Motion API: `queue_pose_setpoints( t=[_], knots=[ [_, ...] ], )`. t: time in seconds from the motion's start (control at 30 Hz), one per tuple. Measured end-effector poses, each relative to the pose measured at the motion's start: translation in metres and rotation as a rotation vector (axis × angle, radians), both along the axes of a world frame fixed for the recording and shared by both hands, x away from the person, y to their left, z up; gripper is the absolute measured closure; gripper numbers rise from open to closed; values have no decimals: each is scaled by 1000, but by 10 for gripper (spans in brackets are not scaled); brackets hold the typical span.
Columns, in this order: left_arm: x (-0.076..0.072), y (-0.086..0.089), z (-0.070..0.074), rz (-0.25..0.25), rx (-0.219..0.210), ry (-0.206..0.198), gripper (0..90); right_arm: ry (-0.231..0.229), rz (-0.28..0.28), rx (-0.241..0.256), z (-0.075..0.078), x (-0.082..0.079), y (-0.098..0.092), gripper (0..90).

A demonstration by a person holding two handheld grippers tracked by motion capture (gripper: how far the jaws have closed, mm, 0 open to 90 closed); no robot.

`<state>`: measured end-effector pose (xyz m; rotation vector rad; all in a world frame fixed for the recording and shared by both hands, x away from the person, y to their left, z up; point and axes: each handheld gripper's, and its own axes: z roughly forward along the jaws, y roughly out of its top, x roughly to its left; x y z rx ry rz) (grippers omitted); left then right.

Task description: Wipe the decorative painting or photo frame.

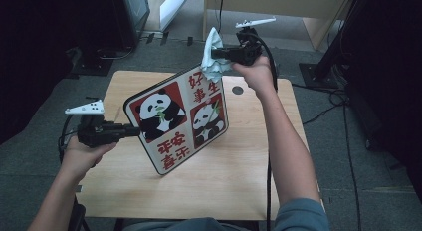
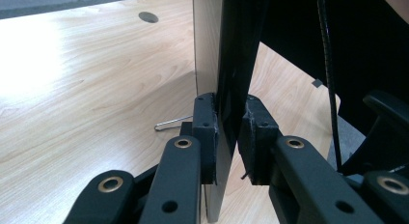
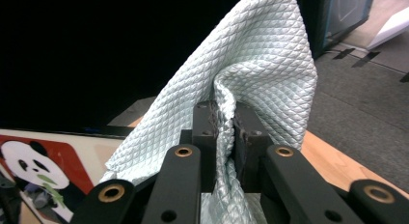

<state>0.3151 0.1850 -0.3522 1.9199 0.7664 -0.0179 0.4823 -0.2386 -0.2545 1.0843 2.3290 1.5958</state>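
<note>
Two grippers are working over a wooden table [image 1: 234,176]. One board [image 1: 177,119] is standing tilted above the table, with its low corner near the table top. The left gripper [image 1: 133,132] is squeezing the board's left edge. In the left gripper view, its jaws are almost closed, with only the thin board [image 2: 226,64] between them, and the pads [image 2: 206,132] are pressing on both sides.

Four squares are showing on the board. Two red squares are each showing a panda chewing green bamboo. Two pale squares are showing red Chinese writing. The square at the board's far corner is reading 好事 and one more sign that I cannot read for sure. The square at the near corner is reading 平安 and something else, turned upside down from this side.

The right gripper [image 1: 215,55] is hanging over the board's far corner. Its jaws are almost closed too, pinching a fold of a pale green cloth [image 1: 213,54]. In the right gripper view, the cloth [image 3: 251,74] is showing a small diamond pattern. The cloth's low end is touching the board's far corner. No writing on the cloth can be seen.

A small round hole [image 1: 237,90] is sitting in the table, just right of the board.
</note>
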Motion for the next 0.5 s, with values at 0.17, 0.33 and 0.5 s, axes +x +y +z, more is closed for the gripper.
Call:
queue_pose_setpoints(
  t=[0.17, 0.33, 0.5],
  knots=[
    [-1, 0, 0, -5, 4, -1, 791, 14, -43, -5, -1, 2, -8, 843],
    [-1, 0, 0, -7, 7, -2, 792, 27, -72, -8, -4, 3, -15, 855],
    [-1, 0, 0, -7, 7, -3, 791, 42, -95, 4, -10, 4, -19, 854]
  ],
)
